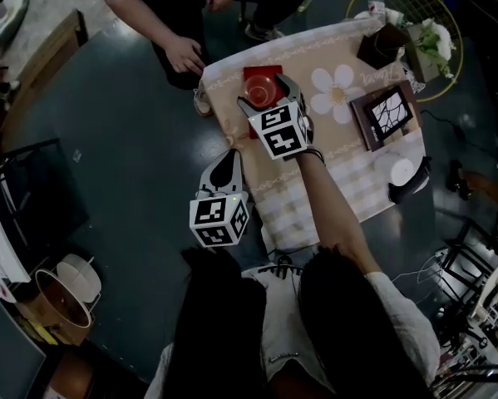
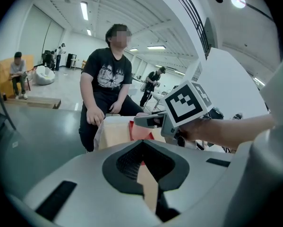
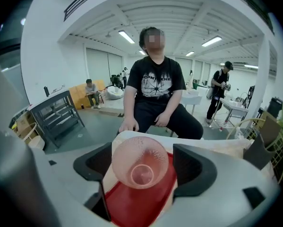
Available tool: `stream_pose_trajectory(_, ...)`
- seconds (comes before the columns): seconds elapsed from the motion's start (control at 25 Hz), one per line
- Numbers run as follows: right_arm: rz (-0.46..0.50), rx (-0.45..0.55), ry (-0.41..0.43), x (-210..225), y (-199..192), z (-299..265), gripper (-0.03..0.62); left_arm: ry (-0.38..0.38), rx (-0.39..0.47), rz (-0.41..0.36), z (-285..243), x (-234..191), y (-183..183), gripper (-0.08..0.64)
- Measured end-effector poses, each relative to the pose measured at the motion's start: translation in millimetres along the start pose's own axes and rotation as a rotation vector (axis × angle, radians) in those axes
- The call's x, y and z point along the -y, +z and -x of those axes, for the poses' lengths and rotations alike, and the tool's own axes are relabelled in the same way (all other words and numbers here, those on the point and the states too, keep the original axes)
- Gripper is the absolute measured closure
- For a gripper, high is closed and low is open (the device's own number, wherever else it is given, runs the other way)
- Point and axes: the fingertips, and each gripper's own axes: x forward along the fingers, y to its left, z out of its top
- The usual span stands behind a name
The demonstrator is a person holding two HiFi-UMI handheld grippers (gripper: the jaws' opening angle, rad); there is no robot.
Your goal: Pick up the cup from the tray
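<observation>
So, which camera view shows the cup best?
The right gripper view: the cup fills the middle, mouth toward the camera, between the right tool's open jaws. The head view shows it small and dim; the left gripper view only a pale part.

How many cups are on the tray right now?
1. One clear cup stands on the red tray, between the right claw's parted jaws. The claw hides part of the tray in the head view, but no second cup shows.

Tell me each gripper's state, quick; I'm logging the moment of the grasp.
Left gripper: jaws shut, holding nothing.
Right gripper: jaws open, with the cup between them, not yet clamped.
</observation>
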Motion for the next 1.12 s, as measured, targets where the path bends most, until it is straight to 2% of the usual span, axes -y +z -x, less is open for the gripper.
stream_pose_trajectory(0.24, 0.033, -0.092, 0.002, -2, -14, -17, 0.207, -0.005, -0.010, 0.000, -7, -12, 3, 0.554)
stream_pose_trajectory(0.52, 0.054, -0.118, -0.003, -1, -12, -21, 0.207, 0.001, -0.020, -0.002, -10, -19, 3, 0.554)
stream_pose_trajectory(0.84, 0.073, -0.068, 0.015, -11, 2, -3, 0.206, 0.029, -0.012, -0.014, -4, -18, 9, 0.554)
stream_pose_trajectory(1.12, 0.066, -0.042, 0.000, -12, -1, 29, 0.206, -0.011, 0.010, -0.039, -2, 7, 15, 0.554)
